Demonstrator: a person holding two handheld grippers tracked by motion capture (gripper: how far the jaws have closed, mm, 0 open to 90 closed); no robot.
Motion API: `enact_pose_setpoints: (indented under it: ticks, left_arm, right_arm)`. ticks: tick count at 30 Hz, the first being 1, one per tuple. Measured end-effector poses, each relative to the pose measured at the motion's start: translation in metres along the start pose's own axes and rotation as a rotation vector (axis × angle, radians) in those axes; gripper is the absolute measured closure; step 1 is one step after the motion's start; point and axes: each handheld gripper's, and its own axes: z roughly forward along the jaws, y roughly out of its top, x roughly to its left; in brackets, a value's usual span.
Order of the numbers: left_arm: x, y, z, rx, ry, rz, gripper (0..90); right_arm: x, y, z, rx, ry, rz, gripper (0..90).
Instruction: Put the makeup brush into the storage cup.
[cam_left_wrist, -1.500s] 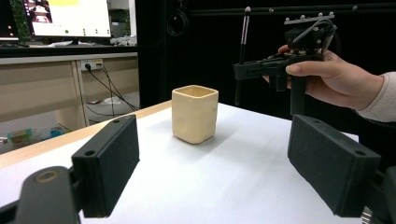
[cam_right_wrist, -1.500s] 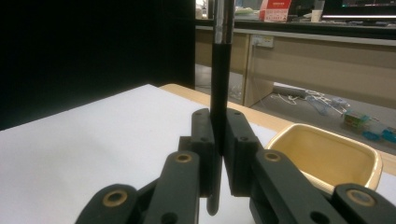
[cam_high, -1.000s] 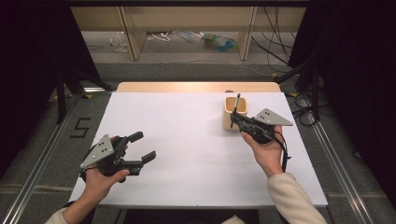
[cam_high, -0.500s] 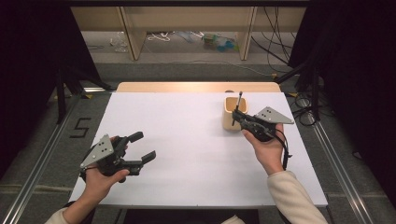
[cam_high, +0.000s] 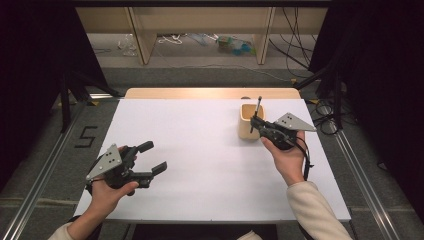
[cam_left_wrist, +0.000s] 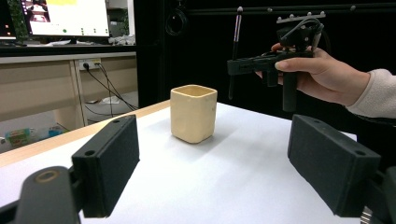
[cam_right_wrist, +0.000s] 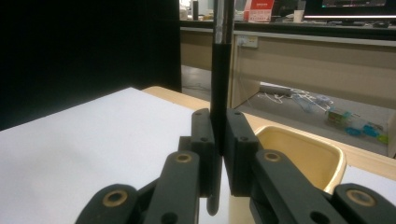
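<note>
Brush clamped upright in right tool beside cream cup.

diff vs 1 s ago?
Nothing visibly moved. Right gripper is still shut on the brush, held upright beside the cup. Left gripper stays open and empty over the table.

The high view looks forward and down from above the person's side, taking in the whole white table. The left gripper view sits low near the tabletop, facing across it toward the cream cup. The right gripper view looks close along its own jaws, over the same cup, which all three views share.
</note>
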Motion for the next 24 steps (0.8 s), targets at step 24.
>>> enact_pose_setpoints:
  ticks: [24]
  left_arm:
    - [-0.0006, -0.0001, 0.0000, 0.000, 0.000, -0.004, 16.6]
  right_arm:
    - [-0.0072, 0.0030, 0.0042, 0.006, -0.026, 0.004, 84.1]
